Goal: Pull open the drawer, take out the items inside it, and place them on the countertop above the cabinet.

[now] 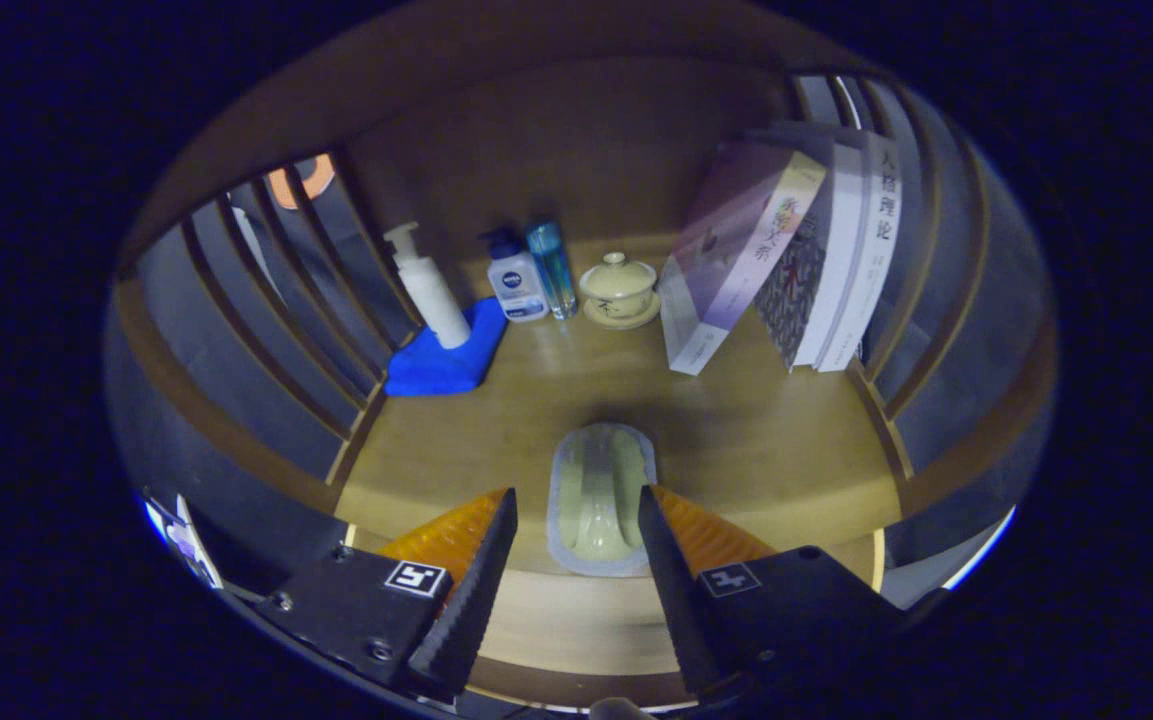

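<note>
Fingers of the gripper (576, 510) stand spread apart above a wooden countertop (766, 440), with nothing pinched between them; a sealed packet (600, 497) in a pale wrapper with a light rim lies flat on the wood in the gap between the fingertips, its near end level with them and its far end reaching just ahead, and whether either finger touches it cannot be told; beyond the packet the bare wood runs back to a row of things against the rear wooden panel (576, 150); to the left a folded blue cloth (441, 358) lies by the slatted side wall (266, 300), and a white pump bottle (429, 288) stands upright on its far end; just right of that stands a small white bottle with a dark blue cap (515, 277), and touching or nearly touching it a slim clear blue bottle (551, 268); next along sits a pale lidded cup on a saucer (619, 290), a little apart from the bottles; further right several books (786, 260) lean together, tilted toward the right slatted wall (936, 300), the nearest one with a purple and white cover.
</note>
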